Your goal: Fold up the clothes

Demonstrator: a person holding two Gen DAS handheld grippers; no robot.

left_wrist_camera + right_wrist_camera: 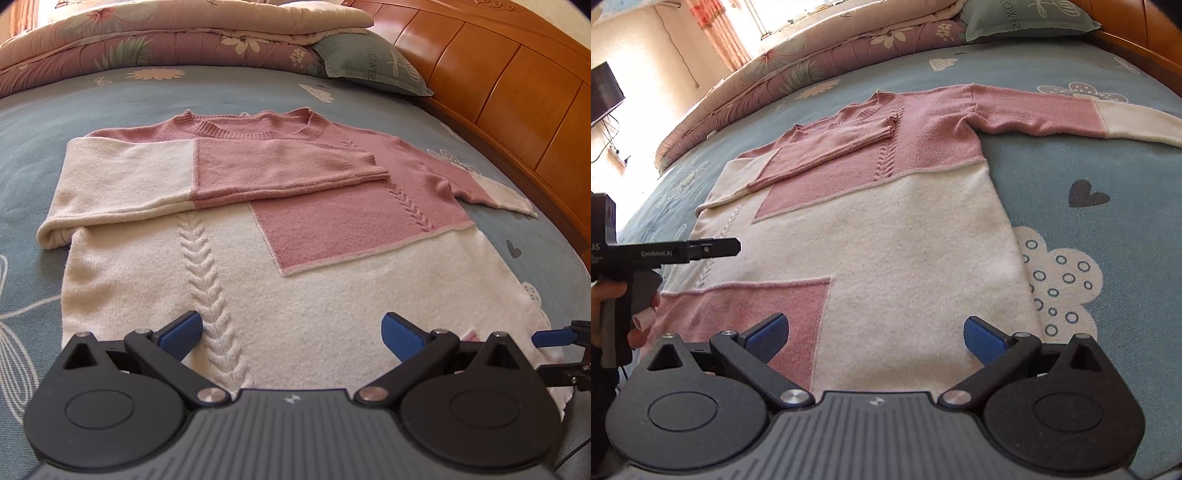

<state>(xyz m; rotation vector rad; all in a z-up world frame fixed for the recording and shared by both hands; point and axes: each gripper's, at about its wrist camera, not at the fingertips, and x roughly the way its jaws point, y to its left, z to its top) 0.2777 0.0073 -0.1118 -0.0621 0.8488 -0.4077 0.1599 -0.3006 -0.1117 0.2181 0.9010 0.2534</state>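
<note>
Pink-and-cream sweater [295, 258] spread flat on bed [1089, 177], collar away from both jaws; left sleeve [221, 177] folded across chest, right sleeve [1071, 114] outstretched, nearer right gripper [875, 332]. Left gripper [291, 332] and right: jaws wide apart, empty, over hem.

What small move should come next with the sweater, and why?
Probably the right gripper should reach for the right sleeve: it lies stretched out on the bed, while the left sleeve is already folded across the sweater.
</note>
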